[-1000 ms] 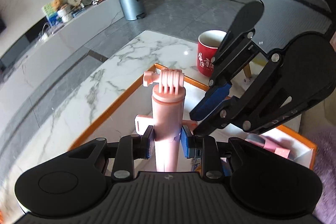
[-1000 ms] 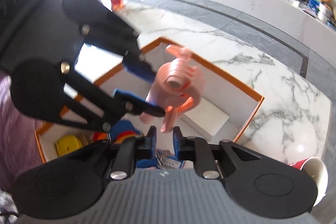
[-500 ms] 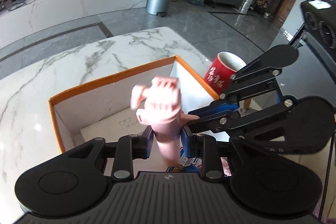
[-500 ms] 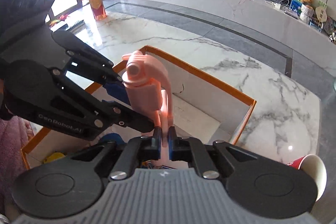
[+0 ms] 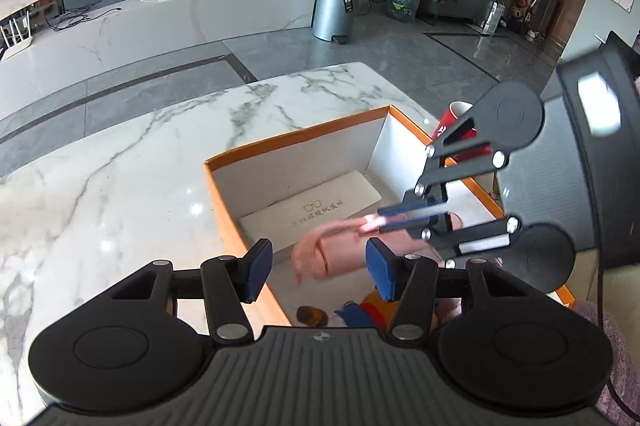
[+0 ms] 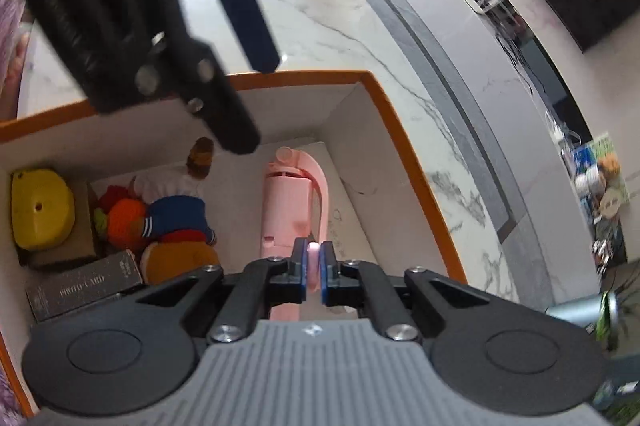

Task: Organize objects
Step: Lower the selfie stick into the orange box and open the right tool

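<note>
Right claw (image 6: 314, 268) clamped on the pink selfie stick's (image 6: 286, 204) strap; left claw (image 5: 316, 272) opening, clear of it. Lower the stick flat into the orange-rimmed box (image 6: 404, 130) before releasing.

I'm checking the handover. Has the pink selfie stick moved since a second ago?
Yes. The pink selfie stick, upright above the orange-rimmed box before, now lies tipped over inside it, held by the right gripper.
</note>
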